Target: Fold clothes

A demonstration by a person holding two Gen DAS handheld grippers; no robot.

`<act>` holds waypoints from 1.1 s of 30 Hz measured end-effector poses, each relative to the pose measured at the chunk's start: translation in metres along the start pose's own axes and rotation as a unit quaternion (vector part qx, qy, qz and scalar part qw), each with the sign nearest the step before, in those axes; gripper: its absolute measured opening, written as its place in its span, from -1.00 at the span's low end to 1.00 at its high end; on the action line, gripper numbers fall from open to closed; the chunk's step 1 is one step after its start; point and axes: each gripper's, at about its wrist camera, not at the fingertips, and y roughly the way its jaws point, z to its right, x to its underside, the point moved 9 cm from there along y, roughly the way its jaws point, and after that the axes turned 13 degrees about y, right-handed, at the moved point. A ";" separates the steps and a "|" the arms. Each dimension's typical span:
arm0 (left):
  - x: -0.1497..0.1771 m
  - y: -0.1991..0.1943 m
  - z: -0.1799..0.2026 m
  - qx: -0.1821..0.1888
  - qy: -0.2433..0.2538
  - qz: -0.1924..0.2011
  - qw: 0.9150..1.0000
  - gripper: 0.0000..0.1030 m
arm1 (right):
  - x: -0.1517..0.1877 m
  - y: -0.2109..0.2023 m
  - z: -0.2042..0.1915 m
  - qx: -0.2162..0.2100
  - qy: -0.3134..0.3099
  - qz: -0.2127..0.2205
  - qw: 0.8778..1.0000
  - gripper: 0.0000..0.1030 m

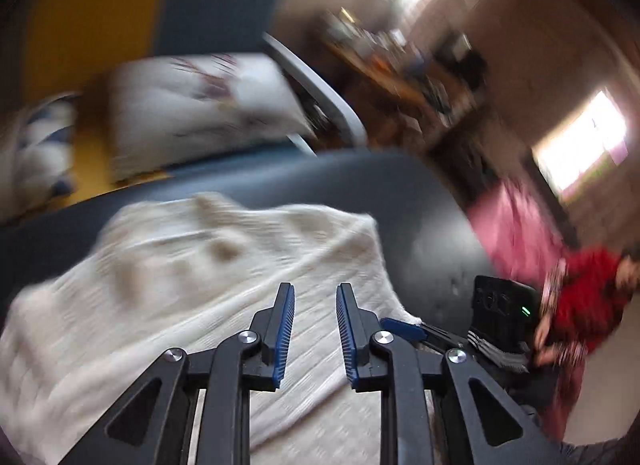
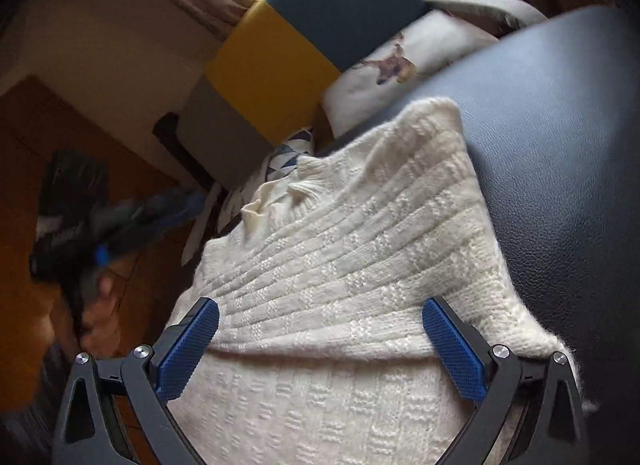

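Cream knit sweater [image 2: 340, 265] lies on a dark leather surface [image 2: 560, 145], filling the lower centre of the right wrist view and the lower left of the left wrist view [image 1: 180, 265]. A folded edge runs across it low in the right wrist frame, w/ more knit below the fold.

Right gripper [image 2: 320, 345]: jaws spread wide, blue pads at either side of the sweater just above the fold line, nothing pinched between them. Right pad sits near the sweater's fuzzy right edge.

Left gripper [image 1: 315, 329]: jaws narrow but w/ a clear gap, hanging over the sweater's right part, empty. Left wrist view is motion-blurred.

Behind the surface, upper frame: a chair [image 2: 280, 65] w/ yellow, blue and grey panels, and a white printed pillow [image 2: 400, 65] against it. In the left wrist view, lower right, the other gripper's black body shows beside a person's red sleeve [image 1: 580, 297].
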 end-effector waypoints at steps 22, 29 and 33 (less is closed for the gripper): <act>-0.042 0.152 0.043 0.156 0.083 -0.168 0.970 -0.60 | 0.010 0.001 -0.004 -0.011 -0.053 0.000 0.999 1.00; -0.048 0.156 0.025 -0.009 0.149 -0.121 0.981 -0.77 | 0.012 0.003 -0.004 0.006 -0.064 0.003 0.998 1.00; -0.048 0.155 0.030 -0.027 0.157 -0.102 0.982 -0.74 | 0.012 0.003 -0.004 0.006 -0.064 0.004 0.998 1.00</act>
